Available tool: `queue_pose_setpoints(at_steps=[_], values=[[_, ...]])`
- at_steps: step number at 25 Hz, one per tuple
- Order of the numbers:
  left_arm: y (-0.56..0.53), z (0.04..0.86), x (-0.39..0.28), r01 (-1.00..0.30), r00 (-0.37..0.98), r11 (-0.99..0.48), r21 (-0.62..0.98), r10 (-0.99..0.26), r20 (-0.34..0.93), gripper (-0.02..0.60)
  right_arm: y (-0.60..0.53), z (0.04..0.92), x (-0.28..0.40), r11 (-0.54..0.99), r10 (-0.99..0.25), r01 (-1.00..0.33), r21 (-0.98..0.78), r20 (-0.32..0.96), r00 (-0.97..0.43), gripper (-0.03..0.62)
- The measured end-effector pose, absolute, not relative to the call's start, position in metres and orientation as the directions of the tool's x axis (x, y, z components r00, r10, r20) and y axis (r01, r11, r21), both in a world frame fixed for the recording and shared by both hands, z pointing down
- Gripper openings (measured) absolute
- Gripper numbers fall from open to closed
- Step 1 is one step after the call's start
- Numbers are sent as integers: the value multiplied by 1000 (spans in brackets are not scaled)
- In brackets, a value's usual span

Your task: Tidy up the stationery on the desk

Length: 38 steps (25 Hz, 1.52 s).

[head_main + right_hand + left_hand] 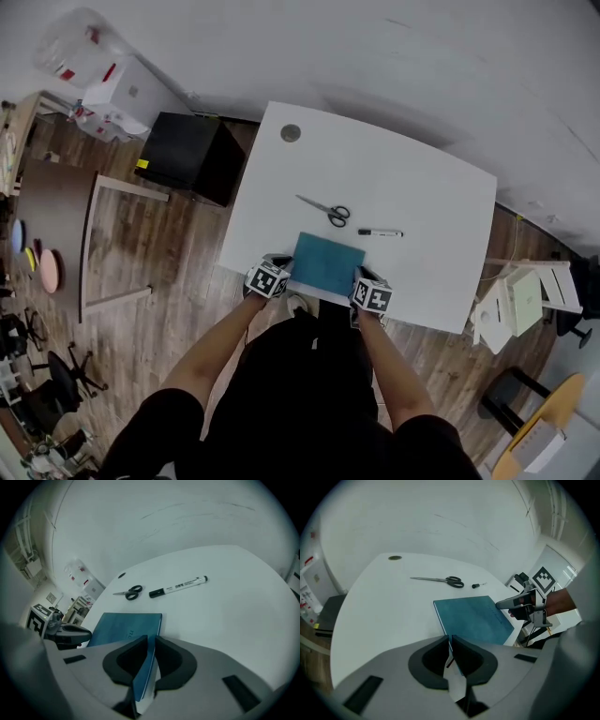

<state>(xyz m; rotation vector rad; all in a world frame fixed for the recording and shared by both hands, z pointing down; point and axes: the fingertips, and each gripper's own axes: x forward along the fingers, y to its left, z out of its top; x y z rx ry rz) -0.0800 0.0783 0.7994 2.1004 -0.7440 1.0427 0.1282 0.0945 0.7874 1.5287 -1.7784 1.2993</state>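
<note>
A teal notebook lies at the near edge of the white desk, partly overhanging it. My left gripper is shut on the notebook's near left corner. My right gripper is shut on its near right corner. In the left gripper view the notebook's cover stretches ahead, with the right gripper at its far side. Beyond the book lie scissors with black handles and a black-capped white marker; the scissors and marker also show in the right gripper view.
A round grey cable cap sits in the desk's far left corner. Left of the desk stand a black cabinet and a wooden frame. White shelving stands to the right. The person's body is close against the desk's near edge.
</note>
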Motion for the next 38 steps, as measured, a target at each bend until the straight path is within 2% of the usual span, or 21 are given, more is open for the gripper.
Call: queue_pose_setpoints(at_steps=[4, 9, 13, 18, 25, 32, 35, 38], values=[[66, 801, -124, -770, 466, -583, 260, -236, 853, 31, 78, 788, 83, -7, -463, -923, -384, 820, -338, 64], [57, 796, -157, -844, 430, -462, 272, -282, 858, 26, 52, 784, 52, 66, -438, -917, -394, 814, -381, 64], [60, 794, -182, -847, 429, -458, 272, -283, 858, 26, 37, 783, 24, 116, -411, -922, -371, 827, -384, 64], [70, 794, -205, -833, 497, -411, 371, -260, 827, 28, 18, 785, -5, 176, -398, -932, -317, 843, -362, 64], [83, 794, -214, -780, 572, -448, 437, -225, 789, 28, -32, 784, -41, 247, -408, -937, -247, 851, -332, 64], [104, 795, -207, -710, 660, -456, 536, -168, 732, 28, -86, 782, -103, 373, -420, -904, -208, 831, -365, 64], [100, 785, -210, -695, 689, -445, 565, -186, 700, 28, -89, 778, -110, 346, -437, -916, -204, 829, -350, 64], [86, 762, -216, -675, 710, -464, 574, -197, 676, 28, -77, 769, -87, 216, -485, -956, -200, 827, -283, 67]])
